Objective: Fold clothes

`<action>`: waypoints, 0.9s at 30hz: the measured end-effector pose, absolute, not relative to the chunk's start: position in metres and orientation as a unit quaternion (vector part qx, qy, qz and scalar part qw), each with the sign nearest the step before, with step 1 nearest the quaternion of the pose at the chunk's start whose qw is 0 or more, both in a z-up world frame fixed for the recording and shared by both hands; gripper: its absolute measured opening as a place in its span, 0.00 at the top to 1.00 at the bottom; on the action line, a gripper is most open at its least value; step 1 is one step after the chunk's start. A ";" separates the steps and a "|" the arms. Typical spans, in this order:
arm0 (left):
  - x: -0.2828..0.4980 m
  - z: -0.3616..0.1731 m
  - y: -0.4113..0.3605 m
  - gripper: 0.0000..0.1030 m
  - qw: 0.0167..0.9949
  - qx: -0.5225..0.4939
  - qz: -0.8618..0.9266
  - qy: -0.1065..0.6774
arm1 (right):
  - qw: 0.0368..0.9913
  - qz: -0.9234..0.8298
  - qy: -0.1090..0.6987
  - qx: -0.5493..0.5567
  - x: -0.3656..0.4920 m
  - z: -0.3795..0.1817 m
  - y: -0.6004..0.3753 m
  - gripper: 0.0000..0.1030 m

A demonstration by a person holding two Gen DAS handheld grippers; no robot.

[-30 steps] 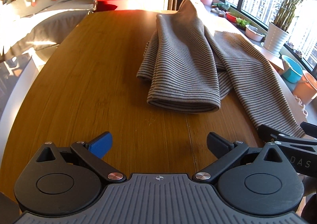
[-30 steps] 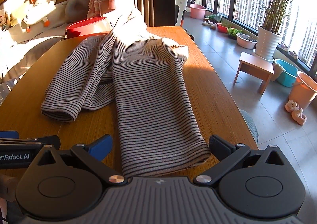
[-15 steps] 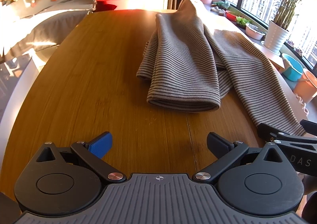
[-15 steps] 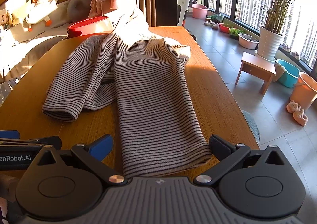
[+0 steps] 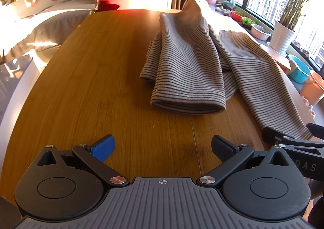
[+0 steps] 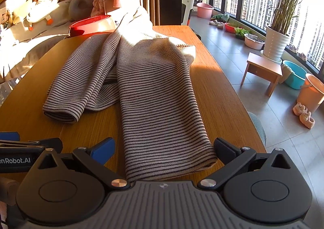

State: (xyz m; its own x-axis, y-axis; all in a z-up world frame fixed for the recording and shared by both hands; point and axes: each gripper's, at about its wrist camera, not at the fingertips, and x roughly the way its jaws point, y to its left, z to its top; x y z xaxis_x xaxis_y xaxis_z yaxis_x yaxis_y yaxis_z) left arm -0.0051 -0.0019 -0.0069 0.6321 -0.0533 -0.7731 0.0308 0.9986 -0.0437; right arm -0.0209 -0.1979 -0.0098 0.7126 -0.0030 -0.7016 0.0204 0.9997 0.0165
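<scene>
Wooden table [image 5: 101, 95] with rounded edges carries one striped garment [image 6: 154, 91], its two long tubes running near to far, the left one [image 5: 188, 79] ending mid-table, the right one [image 6: 162, 127] reaching the near edge, bunched at the far end.

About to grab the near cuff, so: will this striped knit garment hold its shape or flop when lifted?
The striped knit garment will likely flop: it lies in soft folds. It probably drags rather than slides on the wooden table. The open right gripper straddles its near end.

"enRobot.AI", perhaps cut off, on left tongs [image 6: 38, 144]
</scene>
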 end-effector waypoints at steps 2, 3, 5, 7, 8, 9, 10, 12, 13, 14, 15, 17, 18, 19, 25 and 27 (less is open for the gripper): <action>-0.005 -0.007 -0.002 0.00 0.903 -0.013 -0.023 0.428 | 0.925 -0.006 0.379 0.011 -0.021 -0.010 -0.198 0.00; -0.005 -0.007 -0.002 0.00 0.903 -0.013 -0.023 0.428 | 0.925 -0.006 0.379 0.011 -0.021 -0.010 -0.198 0.00; -0.005 -0.007 -0.002 0.00 0.903 -0.013 -0.023 0.428 | 0.925 -0.006 0.380 0.011 -0.021 -0.010 -0.198 0.00; -0.005 -0.007 -0.002 0.00 0.903 -0.012 -0.023 0.428 | 0.925 -0.006 0.381 0.011 -0.021 -0.011 -0.198 0.00; -0.005 -0.007 -0.002 0.00 0.903 -0.012 -0.023 0.429 | 0.924 -0.006 0.381 0.011 -0.021 -0.011 -0.198 0.00; -0.005 -0.007 -0.002 0.00 0.903 -0.012 -0.023 0.428 | 0.924 -0.007 0.381 0.011 -0.021 -0.011 -0.198 0.00; -0.005 -0.007 -0.002 0.00 0.903 -0.012 -0.023 0.428 | 0.924 -0.007 0.381 0.011 -0.021 -0.011 -0.198 0.00; -0.005 -0.007 -0.001 0.00 0.903 -0.012 -0.023 0.428 | 0.924 -0.007 0.382 0.010 -0.021 -0.011 -0.198 0.00; -0.005 -0.008 -0.001 0.00 0.903 -0.012 -0.023 0.429 | 0.924 -0.007 0.382 0.010 -0.021 -0.011 -0.198 0.00; -0.005 -0.008 -0.001 0.00 0.903 -0.013 -0.023 0.429 | 0.924 -0.007 0.382 0.010 -0.021 -0.011 -0.198 0.00; -0.005 -0.008 -0.001 0.00 0.903 -0.013 -0.023 0.429 | 0.924 -0.007 0.383 0.010 -0.020 -0.012 -0.198 0.00; -0.005 -0.008 -0.001 0.00 0.903 -0.012 -0.023 0.429 | 0.923 -0.007 0.384 0.010 -0.020 -0.012 -0.198 0.00; -0.005 -0.008 -0.001 0.00 0.903 -0.012 -0.023 0.429 | 0.923 -0.007 0.384 0.010 -0.020 -0.012 -0.198 0.00; -0.005 -0.008 -0.001 0.00 0.903 -0.012 -0.023 0.429 | 0.923 -0.006 0.384 0.010 -0.020 -0.012 -0.198 0.00; -0.006 -0.009 0.000 0.00 0.903 -0.012 -0.023 0.429 | 0.923 -0.006 0.384 0.010 -0.020 -0.013 -0.198 0.00; -0.006 -0.008 0.000 0.00 0.903 -0.012 -0.023 0.429 | 0.923 -0.006 0.384 0.010 -0.020 -0.013 -0.198 0.00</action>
